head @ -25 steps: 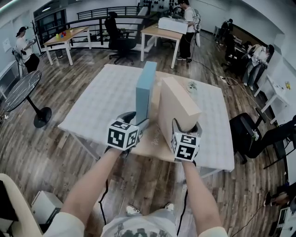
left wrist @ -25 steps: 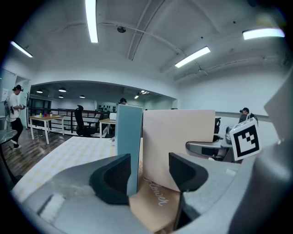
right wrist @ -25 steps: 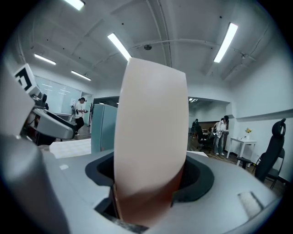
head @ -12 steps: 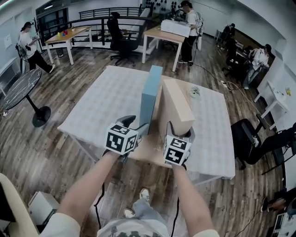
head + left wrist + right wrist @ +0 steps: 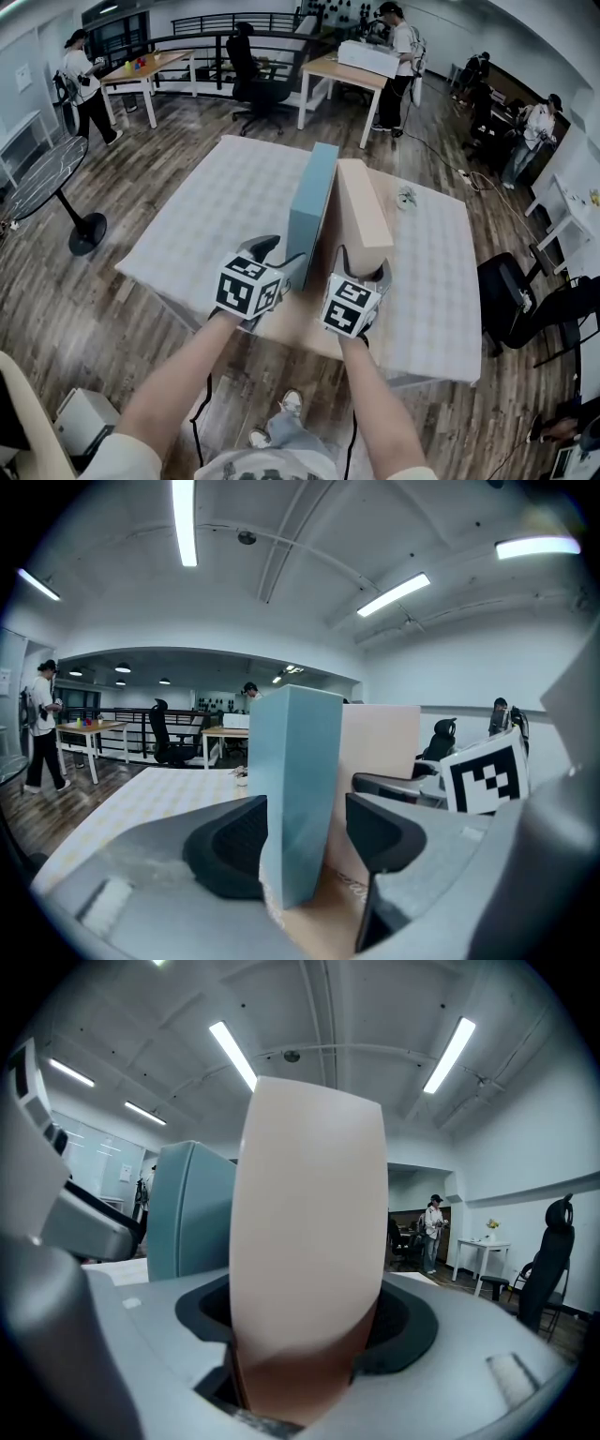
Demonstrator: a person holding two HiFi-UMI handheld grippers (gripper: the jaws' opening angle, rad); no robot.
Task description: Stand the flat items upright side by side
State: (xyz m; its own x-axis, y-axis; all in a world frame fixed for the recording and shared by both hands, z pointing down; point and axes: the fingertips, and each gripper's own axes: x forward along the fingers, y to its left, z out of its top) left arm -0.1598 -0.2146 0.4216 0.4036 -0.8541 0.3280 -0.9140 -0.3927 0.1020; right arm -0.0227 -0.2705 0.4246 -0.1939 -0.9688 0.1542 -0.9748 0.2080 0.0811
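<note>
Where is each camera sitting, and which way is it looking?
Head view: on the person's head, facing steeply down at the table; arms, left gripper, right gripper show.
Left gripper view: on that gripper, facing along its jaws, blue box between.
Right gripper view: likewise, jaws clamping the tan box.
Shared: all three show both boxes.

Table [image 5: 216, 202], front middle: two boxes upright on it, side by side. Left box [image 5: 312, 211]: near end between the jaws of my left gripper [image 5: 284, 258]. Right box [image 5: 363, 214]: just beside it, near end in my right gripper [image 5: 361, 267].
</note>
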